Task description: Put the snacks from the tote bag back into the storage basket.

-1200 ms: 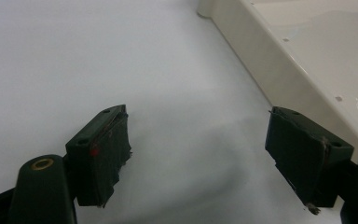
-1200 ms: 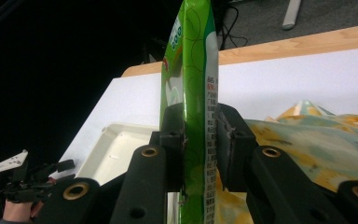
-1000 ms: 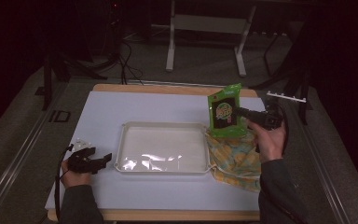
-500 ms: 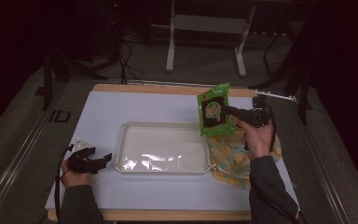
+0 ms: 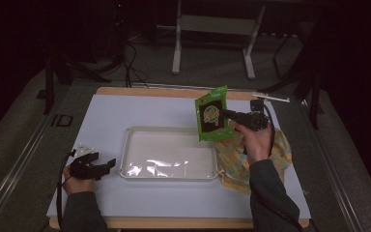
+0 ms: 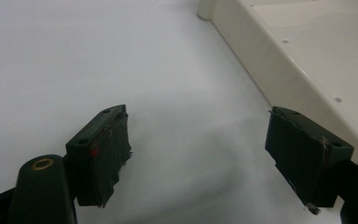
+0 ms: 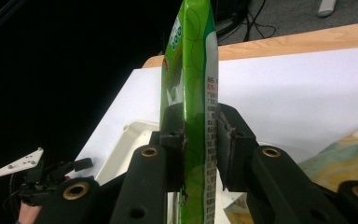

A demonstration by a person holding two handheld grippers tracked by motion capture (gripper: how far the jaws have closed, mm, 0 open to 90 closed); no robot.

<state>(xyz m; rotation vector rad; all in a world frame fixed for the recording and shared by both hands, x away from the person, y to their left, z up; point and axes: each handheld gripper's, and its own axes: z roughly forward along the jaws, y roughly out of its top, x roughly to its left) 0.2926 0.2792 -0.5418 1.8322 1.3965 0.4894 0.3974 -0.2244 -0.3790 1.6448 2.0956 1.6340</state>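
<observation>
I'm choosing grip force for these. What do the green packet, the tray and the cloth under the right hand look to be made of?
Green packet: thin glossy printed plastic film, judging by its sheen and flat pinched edge in the right gripper.
Tray: cream moulded plastic, probably rigid; smooth, with glare on its floor.
Cloth: soft woven fabric, yellow and teal checks, matte and rumpled.

Green snack packets (image 5: 212, 115): one
White trays (image 5: 170, 172): one
Checked cloths (image 5: 275, 155): one
Grippers: two, left gripper (image 5: 102, 166) and right gripper (image 5: 230, 116)
Tables (image 5: 125, 111): one
</observation>
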